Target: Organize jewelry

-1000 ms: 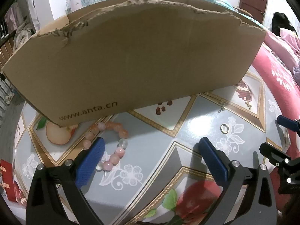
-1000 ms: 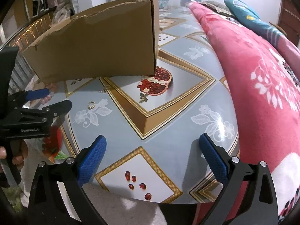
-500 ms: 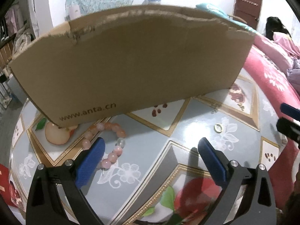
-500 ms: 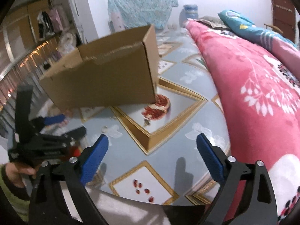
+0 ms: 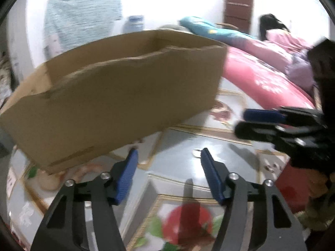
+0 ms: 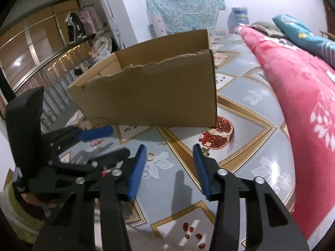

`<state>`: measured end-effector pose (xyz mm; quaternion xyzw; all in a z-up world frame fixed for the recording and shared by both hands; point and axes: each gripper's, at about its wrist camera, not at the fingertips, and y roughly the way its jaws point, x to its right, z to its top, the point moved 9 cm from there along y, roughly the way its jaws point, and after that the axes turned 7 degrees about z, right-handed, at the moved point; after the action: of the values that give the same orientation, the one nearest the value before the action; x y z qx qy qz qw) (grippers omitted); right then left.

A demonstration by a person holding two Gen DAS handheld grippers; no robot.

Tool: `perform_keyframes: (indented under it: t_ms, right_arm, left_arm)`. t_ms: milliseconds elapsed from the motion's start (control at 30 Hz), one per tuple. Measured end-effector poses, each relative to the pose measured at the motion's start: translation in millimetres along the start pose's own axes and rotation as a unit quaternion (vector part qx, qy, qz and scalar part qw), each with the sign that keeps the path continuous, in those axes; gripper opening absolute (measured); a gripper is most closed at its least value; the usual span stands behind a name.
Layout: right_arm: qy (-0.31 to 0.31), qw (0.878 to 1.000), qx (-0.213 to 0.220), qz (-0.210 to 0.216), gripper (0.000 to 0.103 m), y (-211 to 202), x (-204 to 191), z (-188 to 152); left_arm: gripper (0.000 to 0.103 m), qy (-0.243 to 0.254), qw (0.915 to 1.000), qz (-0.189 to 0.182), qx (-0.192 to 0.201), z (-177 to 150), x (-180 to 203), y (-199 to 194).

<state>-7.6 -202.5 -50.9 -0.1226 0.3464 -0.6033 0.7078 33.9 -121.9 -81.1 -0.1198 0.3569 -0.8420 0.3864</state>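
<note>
An open brown cardboard box (image 5: 117, 104) (image 6: 159, 96) stands on the patterned tablecloth. A small gold ring (image 6: 150, 156) lies on the cloth in front of it, just past my right gripper's left fingertip; in the left wrist view it (image 5: 196, 153) shows beside the right fingertip. A pink bead bracelet (image 6: 95, 142) lies near the box's left corner, partly hidden; it is blurred in the left wrist view (image 5: 83, 170). A small earring (image 6: 163, 142) lies by the box front. My left gripper (image 5: 168, 156) is open and empty. My right gripper (image 6: 168, 152) is open and empty.
A pink floral quilt (image 6: 303, 96) lies along the table's right side. The table's front edge (image 6: 167, 236) is close below my right gripper. A railing and clothes (image 6: 52, 67) are at the far left. The left gripper (image 6: 69, 152) hovers left of the right one.
Both grippers have lifted and tilted up, so the box's open top shows. Both jaws have narrowed but remain open. The two grippers have come closer together above the ring.
</note>
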Motion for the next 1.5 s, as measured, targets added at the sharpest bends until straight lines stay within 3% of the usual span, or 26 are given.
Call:
perform_keyframes:
  t_ms: [233,333,567,867,1000,1200,1500]
  right_arm:
    - [0.025,1.0,-0.01,0.017,0.036,4.5,14.0,-3.2]
    - [0.026,0.999,-0.011,0.024,0.036,6.3,14.9,-3.0]
    - [0.024,0.999,-0.013,0.039,0.036,11.0,14.3,-0.4]
    - [0.028,0.998,-0.016,0.049,0.036,14.1,14.6,-0.8]
    - [0.031,0.998,-0.016,0.05,0.036,14.5,15.9,-0.8]
    - [0.031,0.998,-0.013,0.047,0.036,11.2,16.7,0.3]
    - [0.007,0.999,-0.008,0.035,0.036,7.3,8.1,4.5]
  left_arm:
    - [0.028,0.055,0.9978,-0.03,-0.021,-1.2,26.9,19.7]
    - [0.021,0.077,0.996,-0.039,-0.024,0.0,30.1,24.1]
    - [0.018,0.146,0.9864,-0.069,-0.032,4.4,35.9,28.6]
    - [0.018,0.181,0.9754,-0.118,-0.044,10.5,36.9,36.0]
    - [0.011,0.189,0.9731,-0.125,-0.041,11.3,38.2,36.1]
    - [0.01,0.181,0.9769,-0.109,-0.032,9.5,39.4,32.8]
    - [0.01,0.129,0.9881,-0.079,-0.026,8.0,27.2,26.1]
